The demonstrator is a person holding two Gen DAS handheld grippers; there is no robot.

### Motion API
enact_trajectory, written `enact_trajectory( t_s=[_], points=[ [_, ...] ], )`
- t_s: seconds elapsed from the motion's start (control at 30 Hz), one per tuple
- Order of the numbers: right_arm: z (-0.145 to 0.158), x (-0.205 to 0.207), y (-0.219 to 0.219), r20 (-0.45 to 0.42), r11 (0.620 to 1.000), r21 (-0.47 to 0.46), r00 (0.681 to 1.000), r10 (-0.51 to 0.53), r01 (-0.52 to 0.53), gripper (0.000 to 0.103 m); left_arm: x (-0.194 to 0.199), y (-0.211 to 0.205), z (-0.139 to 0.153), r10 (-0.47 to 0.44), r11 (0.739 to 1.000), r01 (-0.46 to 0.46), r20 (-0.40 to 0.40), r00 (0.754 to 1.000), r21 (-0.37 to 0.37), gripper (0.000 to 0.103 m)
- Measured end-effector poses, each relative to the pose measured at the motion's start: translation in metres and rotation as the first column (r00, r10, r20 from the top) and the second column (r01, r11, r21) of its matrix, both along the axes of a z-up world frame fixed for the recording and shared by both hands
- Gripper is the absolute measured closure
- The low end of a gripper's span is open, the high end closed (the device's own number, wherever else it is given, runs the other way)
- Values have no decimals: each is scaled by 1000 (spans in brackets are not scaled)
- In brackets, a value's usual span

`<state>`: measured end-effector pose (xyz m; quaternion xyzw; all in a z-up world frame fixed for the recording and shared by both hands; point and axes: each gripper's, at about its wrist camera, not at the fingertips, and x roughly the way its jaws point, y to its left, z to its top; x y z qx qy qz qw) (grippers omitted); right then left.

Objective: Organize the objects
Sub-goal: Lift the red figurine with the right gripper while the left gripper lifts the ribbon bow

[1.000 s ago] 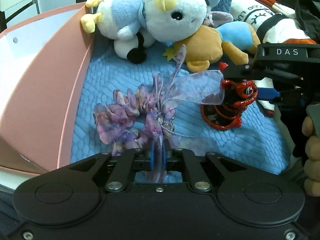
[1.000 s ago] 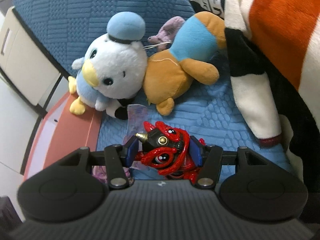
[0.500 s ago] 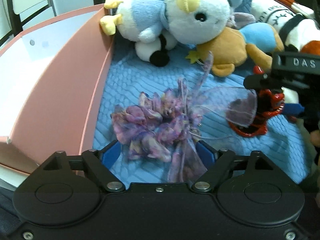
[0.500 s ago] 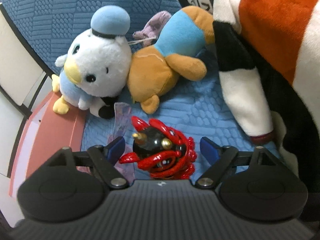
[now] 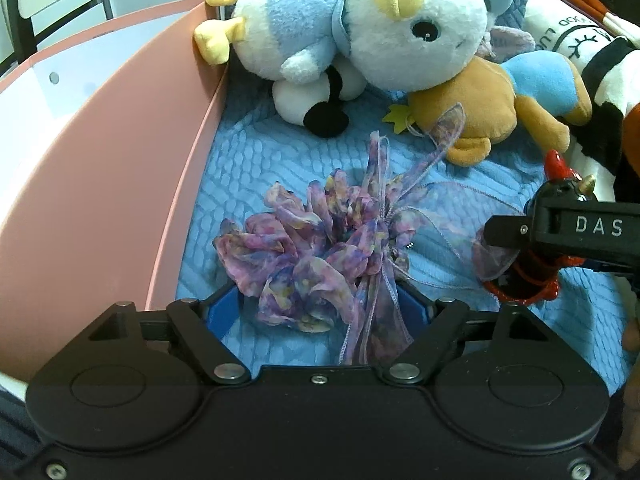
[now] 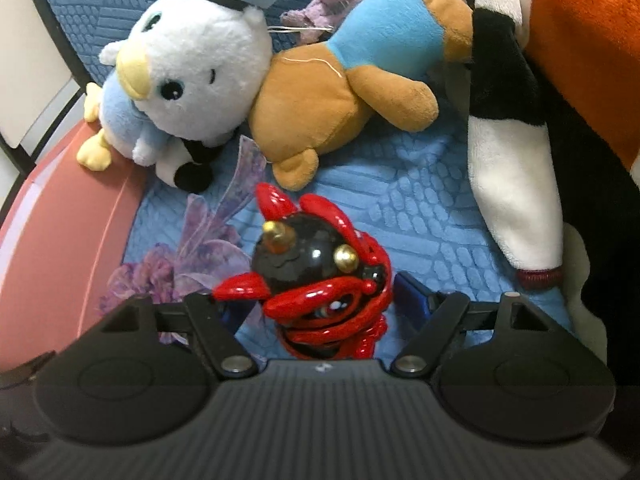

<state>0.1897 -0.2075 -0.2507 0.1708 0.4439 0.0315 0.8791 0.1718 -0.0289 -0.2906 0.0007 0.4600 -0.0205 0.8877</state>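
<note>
My left gripper (image 5: 318,312) stood open, jaws just narrowing slightly, the purple scrunchie (image 5: 316,248) lying loose between them. My right gripper (image 6: 320,308) likewise, around the red figurine (image 6: 320,280).

Both views are brightly and evenly lit by soft indoor light, with colours well saturated. Shadows are faint: only a soft dark patch lies under the scrunchie (image 5: 320,252) and beneath the duck (image 5: 360,32). The glossy red figurine (image 6: 320,280) carries small sharp white highlights, and the pink box (image 5: 100,160) wall shows a pale sheen near its rim. Fisheye distortion bends that wall into a curve and stretches things at the frame edges. The left wrist view is crisp in the middle; the right wrist view is slightly softer, and the black gripper body at the bottom looks blurred.
</note>
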Motion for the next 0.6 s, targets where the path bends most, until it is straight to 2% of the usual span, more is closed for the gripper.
enact_trajectory(
  t_s=[0.13, 0.2, 0.27, 0.3, 0.37, 0.47, 0.6],
  points=[
    [0, 1, 1, 9, 1000, -19, 1000, 0, 0, 34, 5, -1, 0, -12, 1000, 12, 17, 1000, 6, 34],
    [1, 2, 2, 9, 999, -34, 1000, 3, -3, 35, 7, -1, -1, -16, 1000, 16, 21, 1000, 4, 42],
    [2, 3, 3, 13, 999, -41, 1000, 8, -8, 36, 8, 0, -2, -20, 1000, 20, 17, 1000, -9, 59],
    [3, 3, 3, 13, 999, -45, 1000, 11, -10, 36, 8, 1, -2, -23, 1000, 23, 23, 999, -14, 62],
    [3, 4, 4, 12, 998, -54, 1000, 16, -15, 38, 9, 1, -1, -32, 999, 33, 26, 999, -26, 82],
    [5, 4, 4, 8, 998, -56, 1000, 22, -21, 39, 8, 5, 2, -25, 999, 26, 33, 999, -48, 90],
    [6, 4, 5, 8, 998, -54, 999, 34, -34, 40, 5, 13, 7, -18, 997, 20, 35, 999, -77, 93]
  ],
)
